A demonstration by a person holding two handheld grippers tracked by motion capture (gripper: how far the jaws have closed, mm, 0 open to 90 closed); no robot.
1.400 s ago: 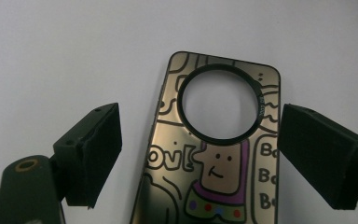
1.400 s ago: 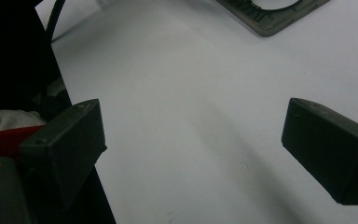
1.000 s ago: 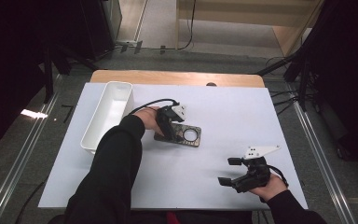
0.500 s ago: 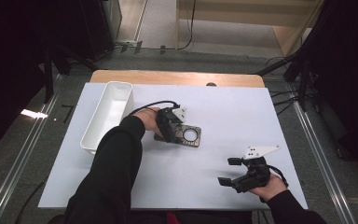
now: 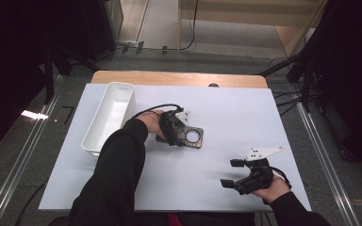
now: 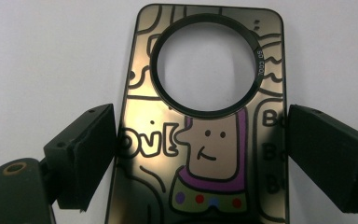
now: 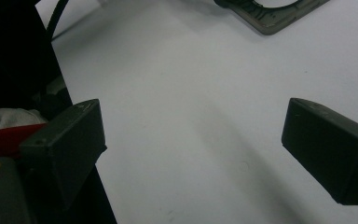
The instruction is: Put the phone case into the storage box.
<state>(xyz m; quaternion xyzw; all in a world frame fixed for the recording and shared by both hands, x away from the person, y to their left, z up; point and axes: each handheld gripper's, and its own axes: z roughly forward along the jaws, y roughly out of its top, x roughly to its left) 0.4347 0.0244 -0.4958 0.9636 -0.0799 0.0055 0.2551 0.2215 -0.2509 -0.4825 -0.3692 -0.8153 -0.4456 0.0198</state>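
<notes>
Against the picture from a second ago, little has shifted: the white bin (image 5: pixel 109 117) sits where it was at the left of the white table (image 5: pixel 226 108), the phone case (image 5: pixel 188 137) lies in the same spot near the table's middle, and the right hand holds its place near the front right corner. The one change is at the left gripper (image 5: pixel 178 136), whose jaws have just been opening, with the case lying between them.

In the left gripper view that gripper (image 6: pixel 200 154) straddles the case (image 6: pixel 205 116): the pad on the view's left sits right at the case's edge, while the pad on the right stands just clear of the other edge. So the jaws are spread slightly wider than the case and do not clamp it. The case lies flat on the table.

The case is bronze-coloured with black cartoon line art, a face in a purple hood and coloured dots beneath it. Large letters read roughly "ove" at one side and "B" repeated at the other. Tiny white print runs along the camera ring, too small to read.

Count: one bin, one phone case, two grippers.

The right gripper (image 5: pixel 245 176) rests low over bare table, well apart from the case, its jaws (image 7: pixel 193 154) wide apart with nothing between them.
</notes>
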